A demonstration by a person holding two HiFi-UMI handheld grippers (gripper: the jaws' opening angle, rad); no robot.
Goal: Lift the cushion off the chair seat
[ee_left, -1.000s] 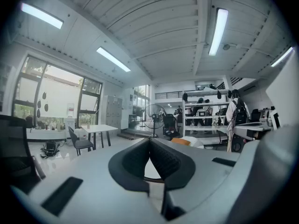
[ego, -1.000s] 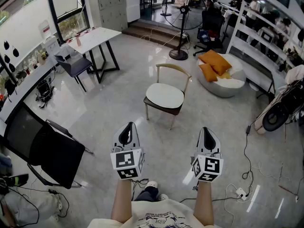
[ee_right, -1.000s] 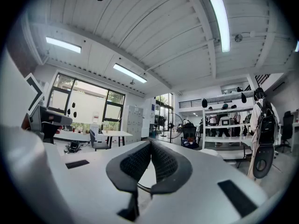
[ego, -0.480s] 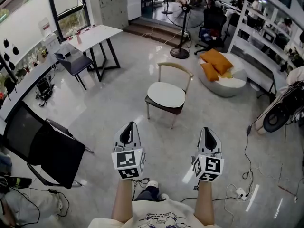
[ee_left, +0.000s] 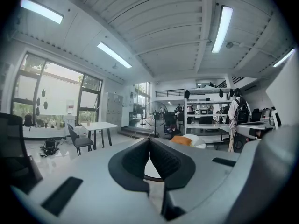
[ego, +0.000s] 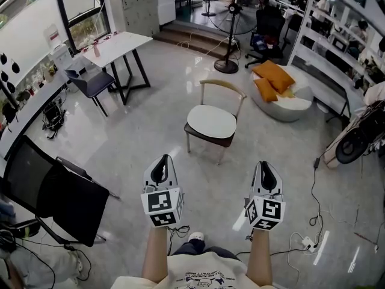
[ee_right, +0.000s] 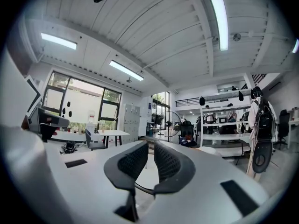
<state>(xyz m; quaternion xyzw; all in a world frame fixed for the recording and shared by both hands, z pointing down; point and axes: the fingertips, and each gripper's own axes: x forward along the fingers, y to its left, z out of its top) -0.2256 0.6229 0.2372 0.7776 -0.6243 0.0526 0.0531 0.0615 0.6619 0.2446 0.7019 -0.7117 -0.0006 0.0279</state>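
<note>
A wooden chair (ego: 222,87) with a curved backrest stands on the floor in the middle of the head view, and a white oval cushion (ego: 210,121) lies on its seat. My left gripper (ego: 160,163) and right gripper (ego: 266,167) are held side by side well short of the chair and point towards it, touching nothing. The left gripper (ee_left: 149,141) is shut, its pads meeting. The right gripper (ee_right: 151,146) shows a narrow gap; its jaws are opening with nothing between them. A strip of the cushion (ee_left: 151,169) shows beyond the left jaws, and the cushion (ee_right: 145,174) shows beyond the right ones too.
A black office chair (ego: 66,197) stands close at the left. A white table (ego: 120,46) and a grey chair (ego: 90,80) are at the far left. A floor fan (ego: 231,17) and a round seat with orange pillows (ego: 283,98) lie beyond. Cables (ego: 307,242) trail at the right.
The view and both grippers have drifted a little forward towards the chair. The grippers keep the same spacing. The cushion has not moved.
</note>
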